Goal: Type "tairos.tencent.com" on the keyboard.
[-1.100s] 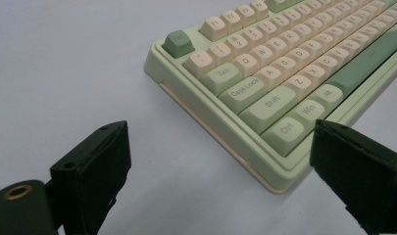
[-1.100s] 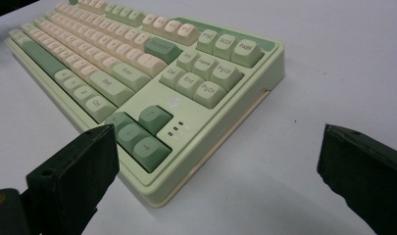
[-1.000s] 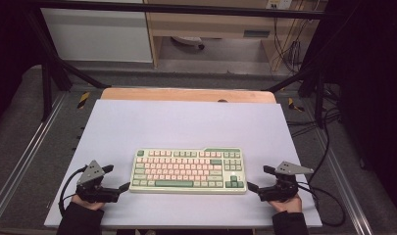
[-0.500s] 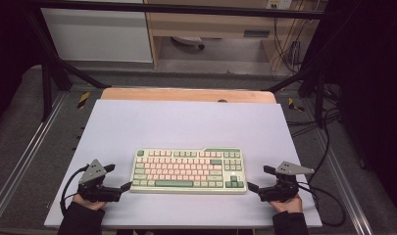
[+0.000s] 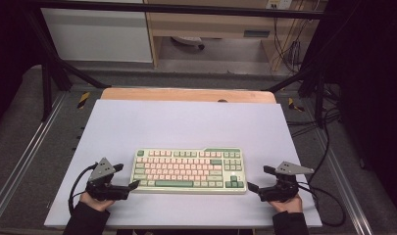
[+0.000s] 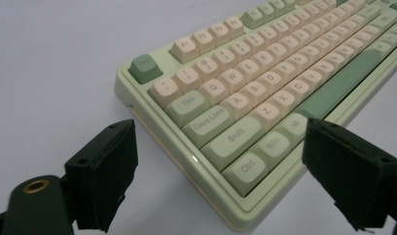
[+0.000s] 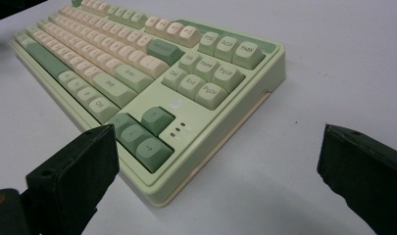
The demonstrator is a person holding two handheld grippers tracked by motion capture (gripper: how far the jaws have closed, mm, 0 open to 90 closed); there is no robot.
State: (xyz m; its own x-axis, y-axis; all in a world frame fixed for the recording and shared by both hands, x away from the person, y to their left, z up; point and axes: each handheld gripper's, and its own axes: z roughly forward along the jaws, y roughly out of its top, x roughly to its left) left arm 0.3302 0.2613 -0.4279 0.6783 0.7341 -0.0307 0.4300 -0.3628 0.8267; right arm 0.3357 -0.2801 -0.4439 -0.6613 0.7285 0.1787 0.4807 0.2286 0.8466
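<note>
The keyboard (image 5: 188, 170) lies flat near the front of the white table (image 5: 186, 122), with the left gripper (image 5: 128, 177), jaws just narrowing yet unclamped, and the right gripper (image 5: 259, 179), jaws spread, flanking its ends.

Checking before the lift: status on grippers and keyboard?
Left gripper open, jaws just closing a little, at keyboard's left end. Right gripper open at right end. Keyboard flat on table, untouched.

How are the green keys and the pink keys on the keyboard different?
The green keys sit mostly round the keyboard's edges and at its right end; the pink keys fill the middle. Several green keys, such as the long bar in the front row, are wider than most pink keys. Both kinds have rounded tops.
</note>
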